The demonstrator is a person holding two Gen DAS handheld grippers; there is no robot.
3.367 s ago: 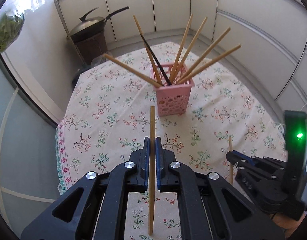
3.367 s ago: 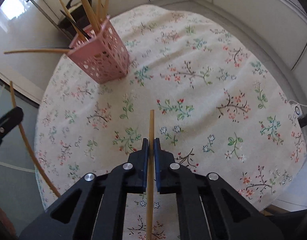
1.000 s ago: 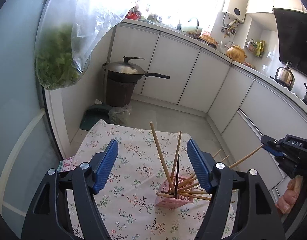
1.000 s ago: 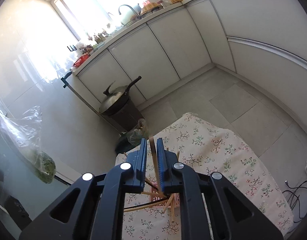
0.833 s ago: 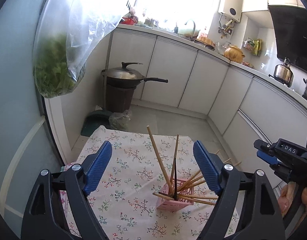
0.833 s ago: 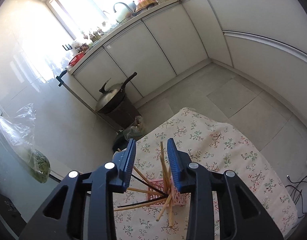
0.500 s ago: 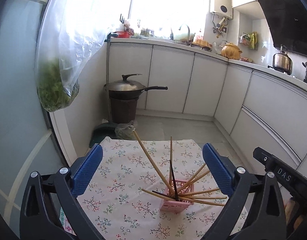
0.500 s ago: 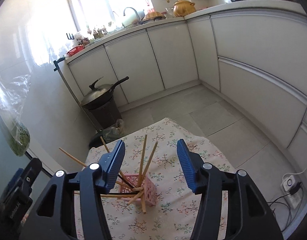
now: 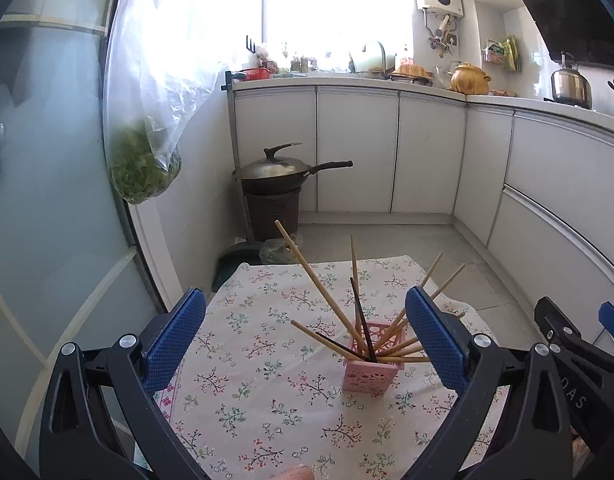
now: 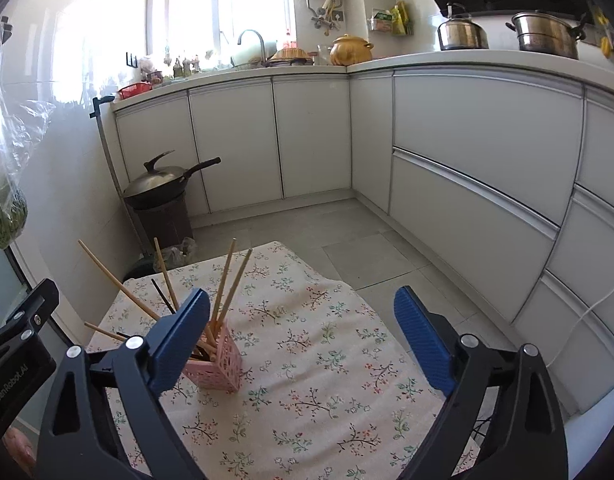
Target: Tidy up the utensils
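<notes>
Left tongs (image 9: 307, 340): mine, spread wide, empty.
Right tongs (image 10: 303, 336): just opened, empty.
Risk: nudging chopsticks (image 9: 319, 288) topples pink holder (image 9: 373, 376).

Item count, both views:
- Basket (image 9: 370, 376): 1, pink, on the desk (image 9: 267, 400).
- Wooden chopsticks (image 9: 319, 288) in basket: about 8; the overlap at the base prevents an exact count.
- Black chopstick (image 9: 361, 320): 1.
- Wok (image 9: 275, 172): 1.
- Kettle (image 10: 462, 34): 1.
- Steel pot (image 10: 547, 38): 1.
- Clay pot (image 10: 351, 51): 1.
</notes>
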